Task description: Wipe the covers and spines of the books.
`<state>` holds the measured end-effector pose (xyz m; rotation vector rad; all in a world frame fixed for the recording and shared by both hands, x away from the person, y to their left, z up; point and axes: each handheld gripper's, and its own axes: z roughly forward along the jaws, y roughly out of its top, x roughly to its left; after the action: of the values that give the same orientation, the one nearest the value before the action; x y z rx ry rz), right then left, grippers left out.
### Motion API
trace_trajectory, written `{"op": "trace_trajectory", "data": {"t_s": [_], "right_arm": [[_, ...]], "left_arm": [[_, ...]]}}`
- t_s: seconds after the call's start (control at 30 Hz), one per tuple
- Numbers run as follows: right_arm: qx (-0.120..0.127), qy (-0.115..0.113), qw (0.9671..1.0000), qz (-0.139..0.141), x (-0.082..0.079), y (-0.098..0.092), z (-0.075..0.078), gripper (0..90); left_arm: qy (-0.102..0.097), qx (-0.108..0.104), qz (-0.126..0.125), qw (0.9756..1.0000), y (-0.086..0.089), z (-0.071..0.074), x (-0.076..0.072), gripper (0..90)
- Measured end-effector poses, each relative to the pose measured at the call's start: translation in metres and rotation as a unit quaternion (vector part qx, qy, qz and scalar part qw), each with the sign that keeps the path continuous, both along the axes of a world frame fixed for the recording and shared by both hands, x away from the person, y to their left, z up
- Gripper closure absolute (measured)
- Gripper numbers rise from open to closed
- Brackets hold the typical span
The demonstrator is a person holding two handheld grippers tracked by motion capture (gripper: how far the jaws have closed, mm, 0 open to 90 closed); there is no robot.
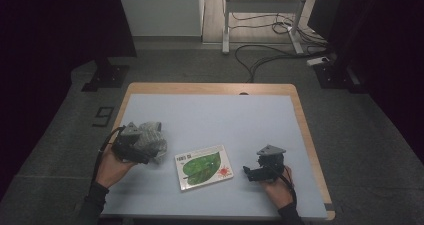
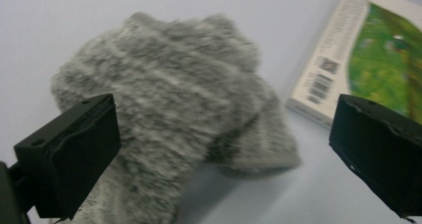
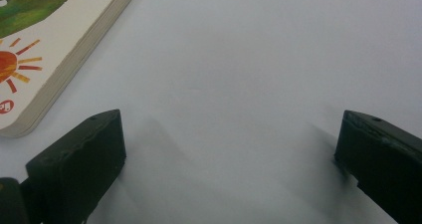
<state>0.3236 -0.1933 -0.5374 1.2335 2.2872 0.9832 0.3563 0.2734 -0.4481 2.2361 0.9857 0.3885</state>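
Left gripper (image 2: 219, 159) at desk's (image 1: 240, 120) left side, fingers (image 2: 69, 159) wide apart, gripping nothing. Grey fuzzy cloth (image 2: 169, 114) heaped just ahead of and below fingers, seemingly not pinched. Book (image 1: 204, 167) flat mid-desk, long axis slightly slanted, between both hands, just beside cloth. Right gripper (image 3: 229, 169) near book's right edge, wide open, empty over bare desk. No containers.
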Motion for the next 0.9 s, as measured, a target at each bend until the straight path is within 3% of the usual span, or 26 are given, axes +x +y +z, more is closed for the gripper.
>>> {"op": "trace_trajectory", "data": {"t_s": [0.27, 0.4, 0.47, 0.5, 0.57, 0.8, 0.9], "right_arm": [[0.0, -0.001, 1.0, 0.0, 0.0, 0.0, 0.0, 0.0], [0.001, -0.001, 1.0, 0.001, 0.0, 0.0, 0.0, 0.0], [0.001, -0.001, 1.0, 0.0, 0.0, 0.0, 0.0, 0.0], [0.001, -0.001, 1.0, 0.001, 0.0, 0.0, 0.0, 0.0], [0.001, -0.001, 1.0, 0.001, 0.0, 0.0, 0.0, 0.0], [0.001, -0.001, 1.0, 0.001, 0.0, 0.0, 0.0, 0.0], [0.001, -0.002, 1.0, 0.001, 0.0, 0.0, 0.0, 0.0]], "left_arm": [[0.016, 0.022, 0.019, 0.9995, 0.0, -0.024, 0.024, 0.0], [0.034, 0.039, 0.029, 0.9983, -0.002, -0.039, 0.034, 1.9], [0.038, 0.048, 0.033, 0.9976, -0.001, -0.047, 0.038, 8.3], [0.038, 0.048, 0.036, 0.9975, 0.0, -0.049, 0.039, 15.3], [0.039, 0.043, 0.039, 0.9976, 0.001, -0.052, 0.039, 20.6], [0.023, 0.054, 0.046, 0.9972, 0.004, -0.052, 0.036, 50.3], [0.014, 0.06, 0.042, 0.9972, 0.003, -0.048, 0.033, 58.0]]}}
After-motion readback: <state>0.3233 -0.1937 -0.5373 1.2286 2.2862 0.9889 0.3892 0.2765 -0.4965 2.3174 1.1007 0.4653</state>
